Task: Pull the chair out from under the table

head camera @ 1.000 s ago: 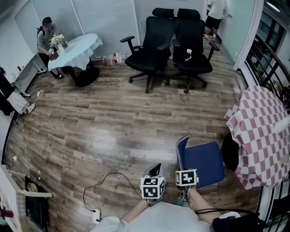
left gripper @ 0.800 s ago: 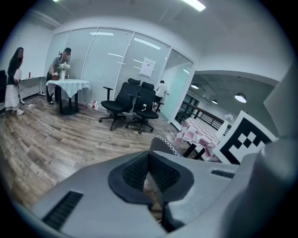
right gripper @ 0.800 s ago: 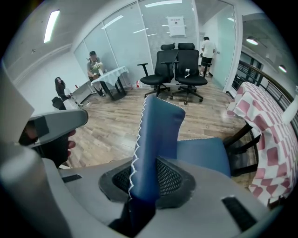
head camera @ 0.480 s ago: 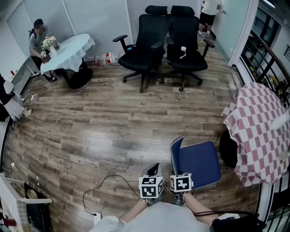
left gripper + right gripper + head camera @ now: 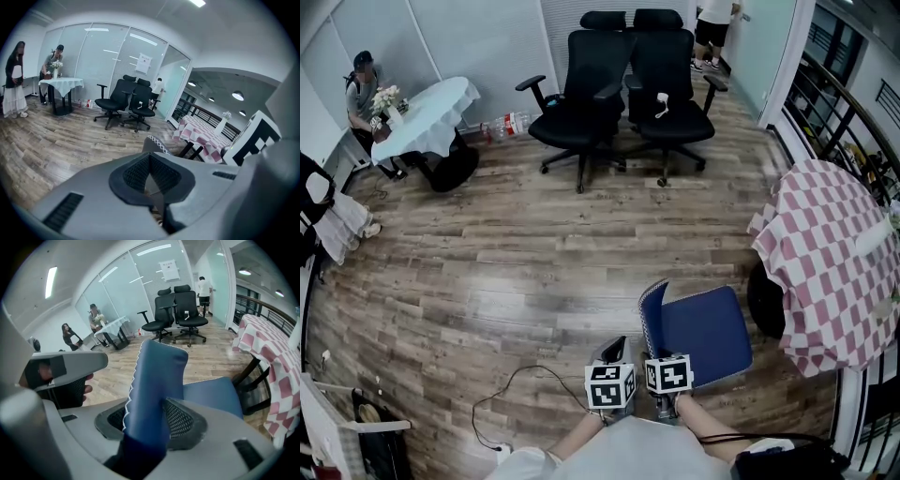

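The blue chair point(image 5: 705, 333) stands on the wood floor, left of the table with the red-and-white checked cloth point(image 5: 825, 272), its seat clear of the table edge. Its upright backrest point(image 5: 157, 380) runs between the jaws of my right gripper point(image 5: 149, 422); those jaws are opening and stand wide, with a dark gap beside the fabric. My left gripper point(image 5: 151, 176) hangs just left of the chair, shut, its pads meeting with nothing between them. In the left gripper view the top of the backrest point(image 5: 154, 145) shows past the jaws.
Two black office chairs point(image 5: 581, 103) point(image 5: 670, 94) stand at the back wall. A round table with a pale cloth point(image 5: 427, 117) is far left, with a person seated at it. A cable point(image 5: 516, 389) lies on the floor near my left. A dark round object point(image 5: 764, 300) sits under the checked table.
The whole scene has slid a little left and up in the head view. The chair and both grippers keep much the same places relative to each other.
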Available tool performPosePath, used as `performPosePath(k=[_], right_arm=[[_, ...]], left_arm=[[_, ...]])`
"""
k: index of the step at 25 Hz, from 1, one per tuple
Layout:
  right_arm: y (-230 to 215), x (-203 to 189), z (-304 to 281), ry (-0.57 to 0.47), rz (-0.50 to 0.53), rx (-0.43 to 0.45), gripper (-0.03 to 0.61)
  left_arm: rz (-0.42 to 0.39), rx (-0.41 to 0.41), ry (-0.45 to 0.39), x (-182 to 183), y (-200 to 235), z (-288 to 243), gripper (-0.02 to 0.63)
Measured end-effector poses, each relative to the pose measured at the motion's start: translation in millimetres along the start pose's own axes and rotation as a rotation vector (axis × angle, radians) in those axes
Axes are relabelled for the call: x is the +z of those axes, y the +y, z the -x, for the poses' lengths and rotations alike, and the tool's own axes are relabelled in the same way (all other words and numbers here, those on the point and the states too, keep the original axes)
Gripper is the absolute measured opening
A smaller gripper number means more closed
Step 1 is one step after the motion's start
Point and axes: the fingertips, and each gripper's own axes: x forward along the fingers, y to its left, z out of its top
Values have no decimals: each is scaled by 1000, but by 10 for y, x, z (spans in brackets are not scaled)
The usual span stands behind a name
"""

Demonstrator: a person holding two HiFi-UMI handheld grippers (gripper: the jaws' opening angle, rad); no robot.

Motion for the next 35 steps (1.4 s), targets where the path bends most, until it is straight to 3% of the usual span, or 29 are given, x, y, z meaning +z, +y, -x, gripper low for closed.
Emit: performPosePath(k=[9, 14, 19, 24, 29, 35], right_arm=[[36, 122, 224, -14, 9, 30, 183], [40, 342, 457, -106, -5, 20, 179], [-256, 593, 723, -203, -52, -34, 161], [-589, 690, 984, -273, -102, -94, 76], [-897, 655, 1213, -344, -172, -132, 29], [-1301, 496, 1473, -392, -251, -160, 18]], left_arm=[[9, 31, -19, 18, -66, 59, 3], [15, 45, -44, 104, -102, 98, 3], [5, 41, -67, 199, -204, 132, 3], [2, 13, -103, 363, -423, 145, 3], [-35, -25, -116, 463, -718, 60, 3], [-98, -84, -110, 457, -1172, -83, 3]])
